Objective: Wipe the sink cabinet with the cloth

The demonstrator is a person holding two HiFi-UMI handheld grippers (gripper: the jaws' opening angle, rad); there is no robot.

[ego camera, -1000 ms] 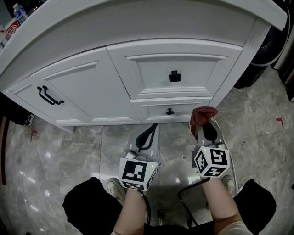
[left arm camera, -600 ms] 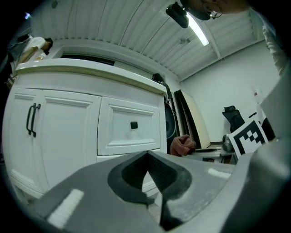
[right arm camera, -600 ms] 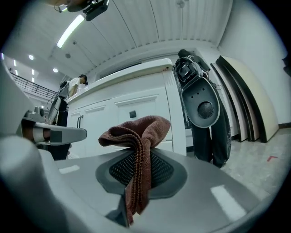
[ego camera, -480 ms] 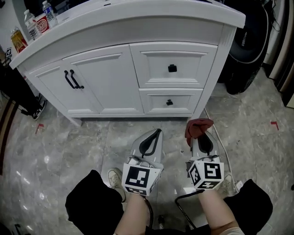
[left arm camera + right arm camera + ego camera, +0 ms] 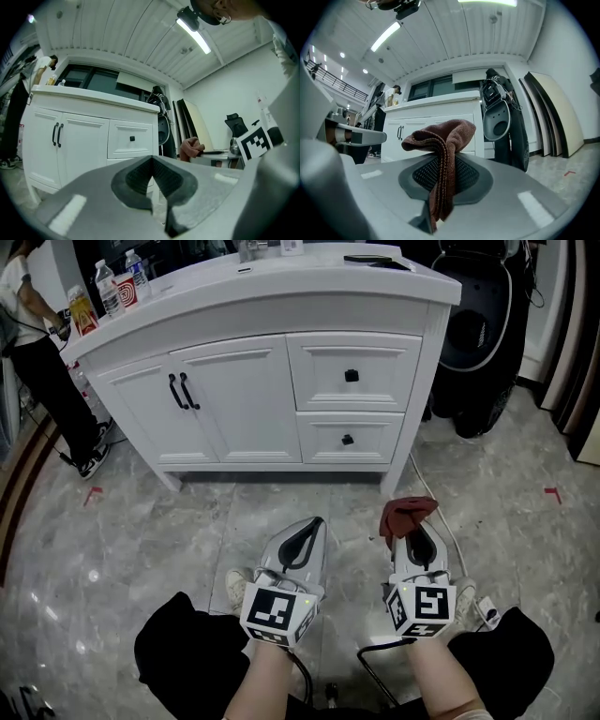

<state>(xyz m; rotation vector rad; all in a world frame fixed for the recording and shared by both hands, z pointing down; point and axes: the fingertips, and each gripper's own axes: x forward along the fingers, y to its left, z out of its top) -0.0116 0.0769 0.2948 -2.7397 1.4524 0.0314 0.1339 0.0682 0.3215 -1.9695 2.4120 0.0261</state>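
Note:
A white sink cabinet (image 5: 272,399) with two doors and two drawers stands ahead on the marble floor; it also shows in the left gripper view as the cabinet (image 5: 84,140) and in the right gripper view as the cabinet (image 5: 436,119). My right gripper (image 5: 413,521) is shut on a reddish-brown cloth (image 5: 403,514), which bunches above the jaws and hangs between them as the cloth (image 5: 440,150). My left gripper (image 5: 305,532) is shut and empty, jaws touching at the tip (image 5: 151,176). Both grippers hover well back from the cabinet, over the floor.
Bottles and a red cup (image 5: 117,285) sit on the counter's left end. A person in black (image 5: 42,362) stands at the cabinet's left. A black scooter (image 5: 478,334) is parked at the right. A cable (image 5: 441,512) runs along the floor. My knees show at the bottom.
The view has drawn back from the cabinet, which now looks smaller and farther off. Both grippers have moved away with it, the cloth still in the right one.

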